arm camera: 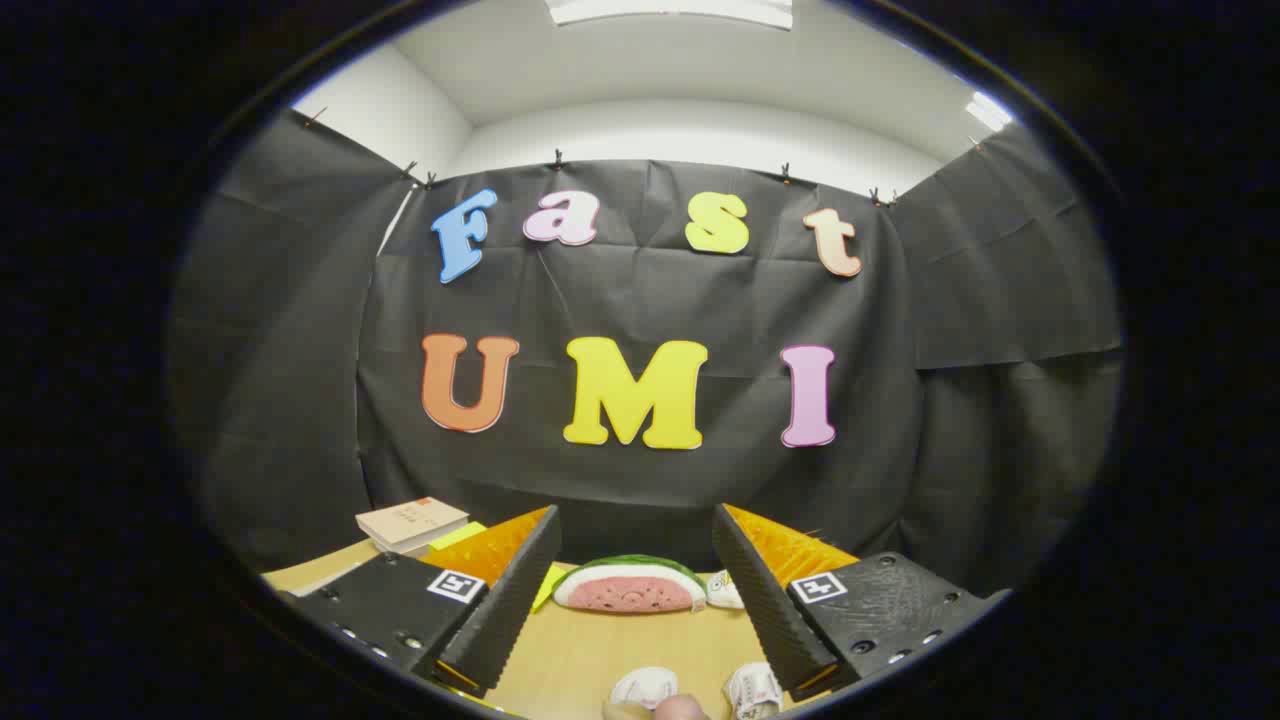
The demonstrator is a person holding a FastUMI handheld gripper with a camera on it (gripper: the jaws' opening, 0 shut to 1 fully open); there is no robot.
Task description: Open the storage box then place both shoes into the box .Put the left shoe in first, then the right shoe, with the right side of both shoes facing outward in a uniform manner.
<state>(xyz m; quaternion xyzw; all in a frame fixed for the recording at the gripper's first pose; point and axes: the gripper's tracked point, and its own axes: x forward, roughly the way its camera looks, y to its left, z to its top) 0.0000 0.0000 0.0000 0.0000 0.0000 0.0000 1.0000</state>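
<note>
Shoes [700, 690], a small white pair, lie on the wooden surface [590, 650] at its near edge, between the fingers of the claw [635, 610], which hangs open and empty. Beyond the fingers a watermelon-slice toy [630, 585] sits; books [412, 524] lie near the far left corner.

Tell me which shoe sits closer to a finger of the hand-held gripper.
The shoe on the right, almost against one finger. The other shoe lies mid-gap. The hand-held gripper is open.
</note>
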